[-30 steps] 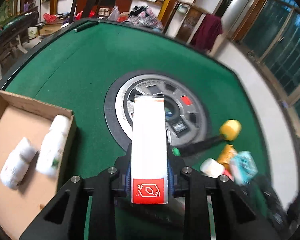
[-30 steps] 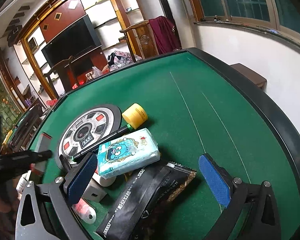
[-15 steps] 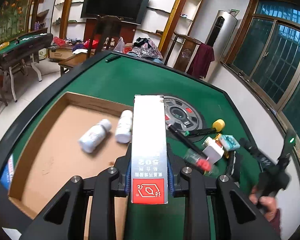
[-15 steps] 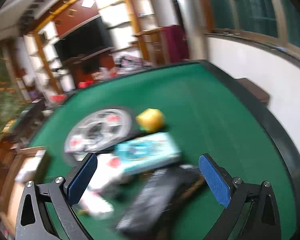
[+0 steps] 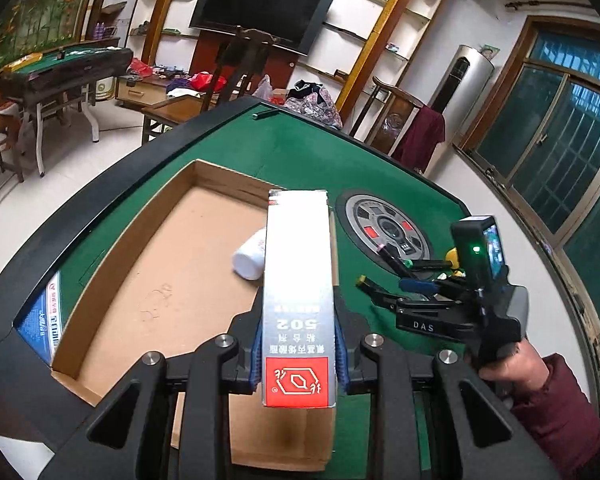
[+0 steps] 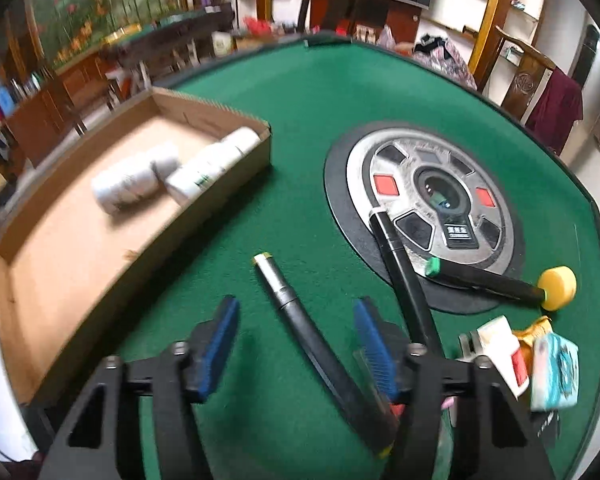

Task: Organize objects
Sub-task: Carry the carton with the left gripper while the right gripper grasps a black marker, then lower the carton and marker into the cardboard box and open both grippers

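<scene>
two white plastic bottles [image 6: 172,176] lie in the shallow cardboard tray [image 6: 72,248], our left tool [image 5: 298,354] pinches a tall silver-and-red carton [image 5: 298,300] above it, and our right tool [image 6: 296,344] straddles, spread, a dark pen [image 6: 320,344] beside it, others waiting.

Both wrist views share cardboard box [image 5: 148,280]

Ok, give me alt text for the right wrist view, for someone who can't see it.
The open right hand-held gripper hovers over a dark pen lying on the green table. To the left, a cardboard box holds two white bottles; to the right are two more pens and small packets.
</scene>
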{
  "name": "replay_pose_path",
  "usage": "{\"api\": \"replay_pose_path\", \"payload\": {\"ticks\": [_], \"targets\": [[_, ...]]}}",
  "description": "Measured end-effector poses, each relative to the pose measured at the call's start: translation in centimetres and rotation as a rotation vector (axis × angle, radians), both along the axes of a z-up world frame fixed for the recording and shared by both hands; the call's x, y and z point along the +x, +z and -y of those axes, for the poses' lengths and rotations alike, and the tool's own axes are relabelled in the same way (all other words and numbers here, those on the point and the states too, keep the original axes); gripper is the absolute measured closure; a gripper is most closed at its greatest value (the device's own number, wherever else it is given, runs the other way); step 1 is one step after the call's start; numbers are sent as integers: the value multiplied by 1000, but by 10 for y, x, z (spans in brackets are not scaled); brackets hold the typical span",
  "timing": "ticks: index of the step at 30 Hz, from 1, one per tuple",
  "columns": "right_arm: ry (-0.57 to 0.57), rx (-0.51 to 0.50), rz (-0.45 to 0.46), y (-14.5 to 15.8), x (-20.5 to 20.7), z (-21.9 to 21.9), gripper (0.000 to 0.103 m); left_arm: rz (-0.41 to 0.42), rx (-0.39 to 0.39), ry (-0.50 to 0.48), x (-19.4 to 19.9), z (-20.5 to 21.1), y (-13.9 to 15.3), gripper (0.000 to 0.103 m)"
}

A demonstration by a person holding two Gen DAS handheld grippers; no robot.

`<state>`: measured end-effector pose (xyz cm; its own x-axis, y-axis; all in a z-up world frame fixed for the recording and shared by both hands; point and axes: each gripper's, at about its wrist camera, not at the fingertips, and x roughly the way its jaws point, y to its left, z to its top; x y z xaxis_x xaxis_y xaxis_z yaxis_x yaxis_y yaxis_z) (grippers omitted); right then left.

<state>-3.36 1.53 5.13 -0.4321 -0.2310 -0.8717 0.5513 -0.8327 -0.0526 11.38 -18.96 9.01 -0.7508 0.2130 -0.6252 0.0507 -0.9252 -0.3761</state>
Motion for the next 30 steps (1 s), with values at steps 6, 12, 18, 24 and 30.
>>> {"api": "replay_pose_path", "payload": {"ticks": [6, 12, 18, 24, 30], "targets": [[-41, -22, 92, -16, -10, -3, 52, 21, 44, 5, -6, 18, -17, 77], [-81, -16, 61, -13, 8, -1, 82, 49, 68, 15, -9, 26, -29, 77], [-148, -101, 60, -11, 19, -8, 87, 40, 55, 39, -4, 34, -25, 77], [-207, -283, 59, 14, 27, -30, 87, 41, 23, 47, -4, 34, -20, 77], [-154, -422, -11, 64, 42, -27, 87, 25, -26, 56, -13, 37, -7, 77]]}}
